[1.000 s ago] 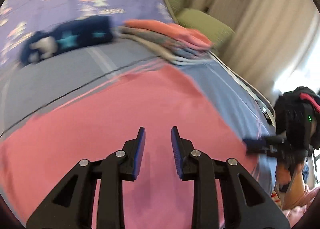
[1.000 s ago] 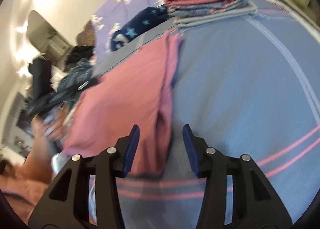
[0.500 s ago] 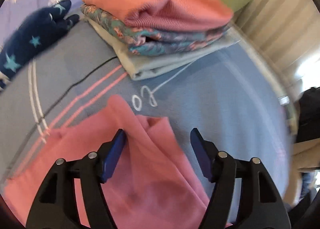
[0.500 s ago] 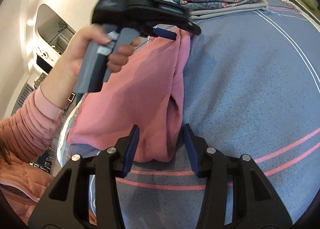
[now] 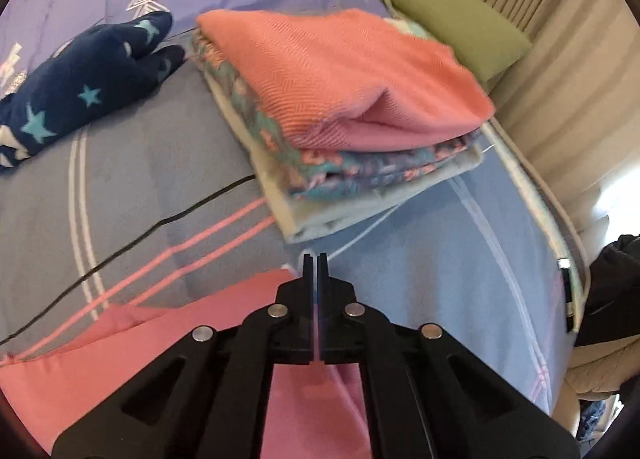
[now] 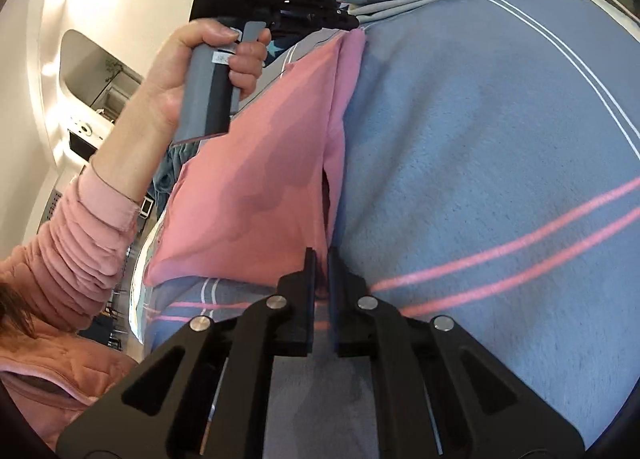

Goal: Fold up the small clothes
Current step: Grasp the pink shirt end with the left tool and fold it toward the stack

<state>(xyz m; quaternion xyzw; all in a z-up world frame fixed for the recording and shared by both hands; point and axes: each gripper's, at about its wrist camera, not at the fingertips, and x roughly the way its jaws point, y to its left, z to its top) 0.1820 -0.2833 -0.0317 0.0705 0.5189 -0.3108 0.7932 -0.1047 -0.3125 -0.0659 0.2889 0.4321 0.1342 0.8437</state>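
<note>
Left tongs [image 5: 314,259] pinch the pink garment's [image 6: 260,187] far corner at upper centre; right tongs [image 6: 321,253] pinch its near corner.

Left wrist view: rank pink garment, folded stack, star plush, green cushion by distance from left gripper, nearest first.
1. Pink garment: pinched in the left gripper.
2. Folded stack: just ahead, slightly right.
3. Star plush: farther, upper left.
4. Green cushion: behind the stack, upper right.

The left gripper [image 5: 314,261] pinches, apparently, the pink garment's [image 5: 168,343] corner just before the folded stack [image 5: 344,107] (coral piece topmost).
</note>
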